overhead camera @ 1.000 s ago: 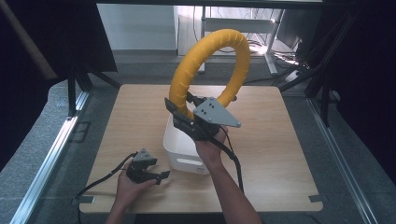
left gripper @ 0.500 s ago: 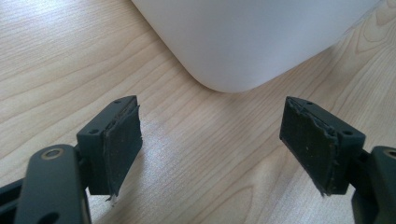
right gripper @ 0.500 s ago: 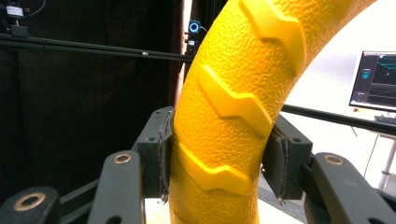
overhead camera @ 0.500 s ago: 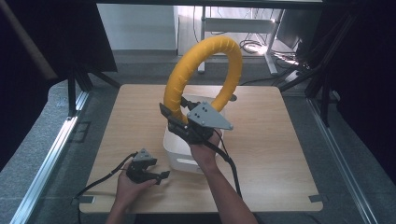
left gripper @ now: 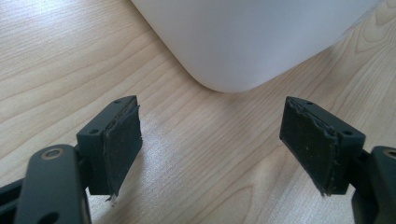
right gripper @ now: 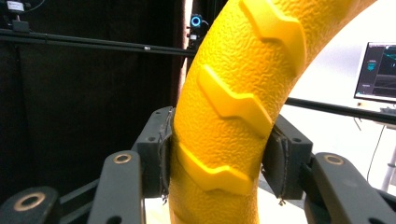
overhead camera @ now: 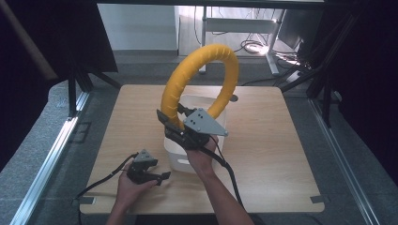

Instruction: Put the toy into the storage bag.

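**High view: yellow ring held over the white bin**

High view shows your right gripper [overhead camera: 174, 123] clamped on the lower left part of the yellow ring [overhead camera: 199, 79], which stands upright above the white bin [overhead camera: 180, 157] in the middle of the wooden table [overhead camera: 277, 154]. Gripping it low on one side leaves the rest of the hoop free above your hand, probably so it can go down into the bin without the gripper meeting the rim.

In the right gripper view both pads [right gripper: 164, 154] press against the ring's ribbed, pebbled surface [right gripper: 229, 121]; the hold looks firm enough to carry it upright.

Your left gripper [overhead camera: 164, 177] rests on the table just beside the bin's near left corner, jaws spread wide with nothing between them. The left gripper view looks across bare wood at the bin's rounded corner [left gripper: 243, 42], so that hand seems parked close enough to steady the bin if needed.
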A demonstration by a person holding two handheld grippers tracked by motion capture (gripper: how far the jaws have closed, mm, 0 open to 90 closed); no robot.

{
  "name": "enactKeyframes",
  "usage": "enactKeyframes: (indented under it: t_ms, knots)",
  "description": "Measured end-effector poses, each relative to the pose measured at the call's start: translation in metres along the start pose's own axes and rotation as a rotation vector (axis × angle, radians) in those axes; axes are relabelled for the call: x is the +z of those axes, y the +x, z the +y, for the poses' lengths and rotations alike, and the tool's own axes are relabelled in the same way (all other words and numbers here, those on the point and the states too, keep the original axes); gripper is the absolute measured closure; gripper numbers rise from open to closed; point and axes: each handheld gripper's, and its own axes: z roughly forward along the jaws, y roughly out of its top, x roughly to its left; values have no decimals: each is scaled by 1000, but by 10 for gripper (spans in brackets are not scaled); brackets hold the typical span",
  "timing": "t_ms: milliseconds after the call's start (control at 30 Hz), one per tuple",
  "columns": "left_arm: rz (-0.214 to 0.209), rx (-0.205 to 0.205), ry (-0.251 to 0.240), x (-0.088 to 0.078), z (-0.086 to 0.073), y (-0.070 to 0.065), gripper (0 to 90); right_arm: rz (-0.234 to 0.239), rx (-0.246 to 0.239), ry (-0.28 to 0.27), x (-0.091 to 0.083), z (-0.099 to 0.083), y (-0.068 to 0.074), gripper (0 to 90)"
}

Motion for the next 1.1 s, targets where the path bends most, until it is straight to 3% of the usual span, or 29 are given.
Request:
enactKeyframes:
  t_ms: [433,967,1100]
  knots:
    - [0,-1,1,0,0,0,211,-6,17,19,2,-15,9,497]
    - [0,-2,2,2,0,0,211,-17,73,60,5,-37,7,496]
    - [2,-1,4,2,0,0,211,-22,64,69,5,-41,8,496]
